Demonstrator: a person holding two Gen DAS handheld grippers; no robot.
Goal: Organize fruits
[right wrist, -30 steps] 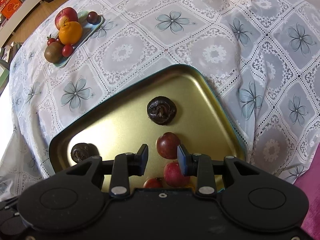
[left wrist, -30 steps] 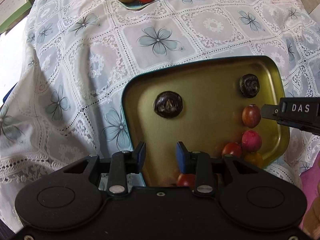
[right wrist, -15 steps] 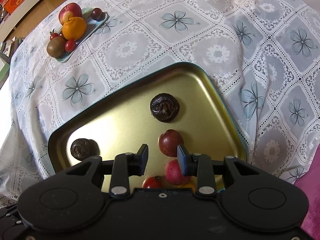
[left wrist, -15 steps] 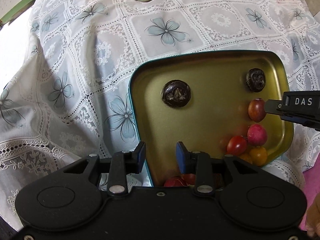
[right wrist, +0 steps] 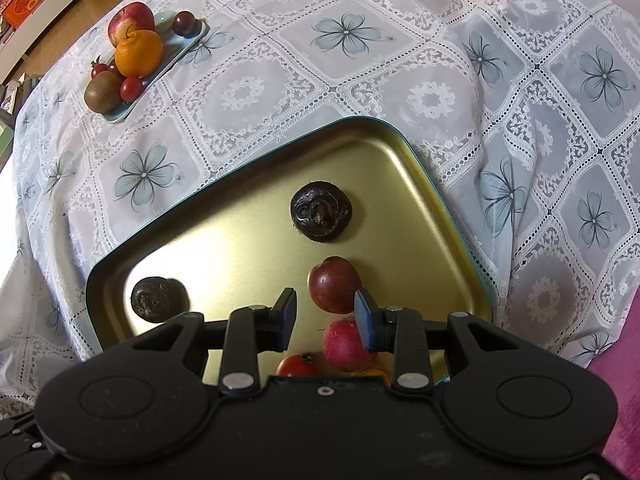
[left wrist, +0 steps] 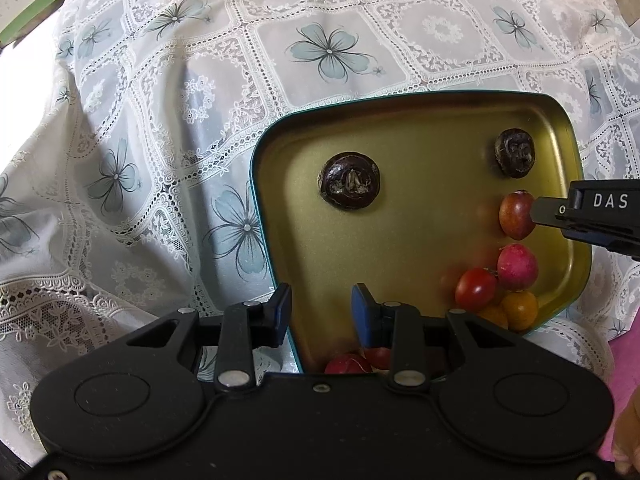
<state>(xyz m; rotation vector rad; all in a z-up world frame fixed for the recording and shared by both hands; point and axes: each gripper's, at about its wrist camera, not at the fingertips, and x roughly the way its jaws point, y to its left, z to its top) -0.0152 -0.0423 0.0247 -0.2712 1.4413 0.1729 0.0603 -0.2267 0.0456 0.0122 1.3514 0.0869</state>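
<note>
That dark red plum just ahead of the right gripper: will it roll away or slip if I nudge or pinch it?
The plum looks round and glossy, so it will probably roll on the smooth gold tray if nudged. Its shiny skin may slip between the flat pads. The right gripper is open, so closing centred should help.

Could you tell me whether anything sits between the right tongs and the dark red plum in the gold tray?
Nothing visible does. The right tongs are open, with the dark red plum just ahead of the gap. The pink fruit lies nearer the camera and the dark shrivelled fruit lies beyond it.
</note>
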